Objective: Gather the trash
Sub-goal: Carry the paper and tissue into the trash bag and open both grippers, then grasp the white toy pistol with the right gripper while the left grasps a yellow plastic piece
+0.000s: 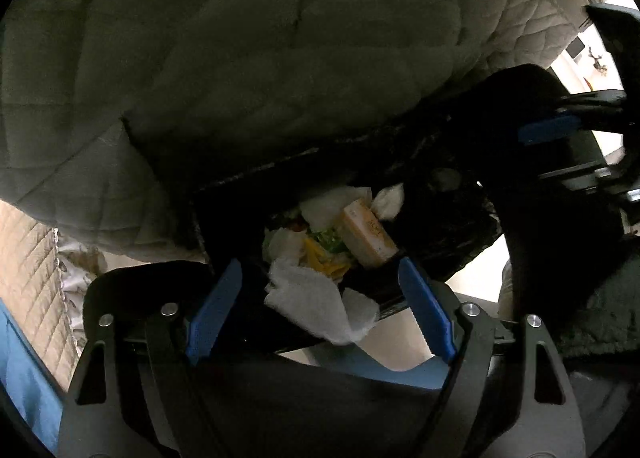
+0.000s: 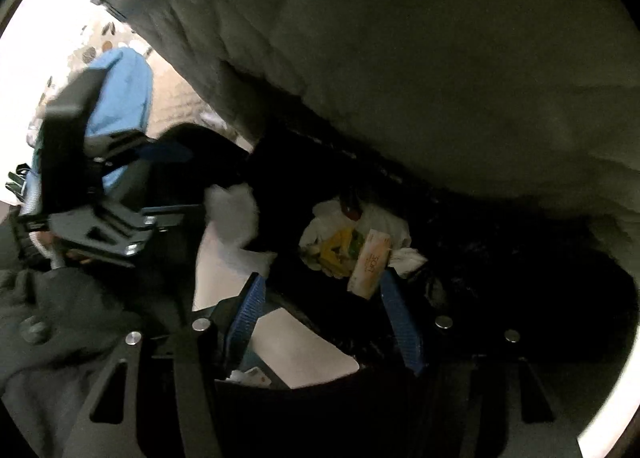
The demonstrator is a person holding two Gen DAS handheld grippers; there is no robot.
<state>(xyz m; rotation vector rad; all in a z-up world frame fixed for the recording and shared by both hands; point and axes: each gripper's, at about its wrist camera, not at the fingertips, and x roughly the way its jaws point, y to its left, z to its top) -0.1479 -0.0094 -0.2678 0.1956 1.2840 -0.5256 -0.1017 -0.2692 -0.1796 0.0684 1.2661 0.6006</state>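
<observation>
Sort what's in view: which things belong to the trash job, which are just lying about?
Job:
bin
tissue
box
wrappers
left claw, open
right claw, open

Lying about:
quilt
blue cloth

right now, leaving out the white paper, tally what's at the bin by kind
grippers: 2 (left gripper, right gripper)
black bin bag: 1
tan box: 1
yellow wrapper: 1
total: 5
</observation>
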